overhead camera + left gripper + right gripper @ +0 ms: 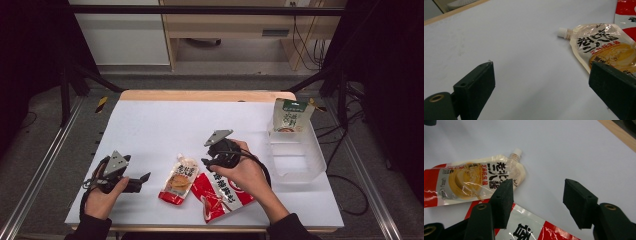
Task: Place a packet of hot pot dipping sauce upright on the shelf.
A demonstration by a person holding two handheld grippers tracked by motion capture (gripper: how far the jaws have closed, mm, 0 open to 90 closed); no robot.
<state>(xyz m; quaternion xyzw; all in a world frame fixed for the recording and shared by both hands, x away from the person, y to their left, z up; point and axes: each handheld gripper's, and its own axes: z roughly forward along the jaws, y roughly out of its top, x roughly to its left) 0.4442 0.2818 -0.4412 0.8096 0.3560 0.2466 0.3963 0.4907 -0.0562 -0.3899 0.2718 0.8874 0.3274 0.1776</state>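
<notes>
On the white desk (150, 125) between our grippers lies the soft, slippery spout pouch (179, 179), both sets of fingers spread empty, and we'd pinch its stiffer sealed edge, we reckon.

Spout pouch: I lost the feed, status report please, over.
Left gripper open, empty. Right gripper open above red packet. Spout pouch flat on table, untouched. Green packet in clear bin.

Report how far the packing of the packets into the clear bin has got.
Apparently done: one green packet stands in the clear bin. In hand: nothing; the right gripper hovers open over the red-and-white packet, and the left gripper is open too. Left: that packet and the spouted pouch, both on the table.
</notes>
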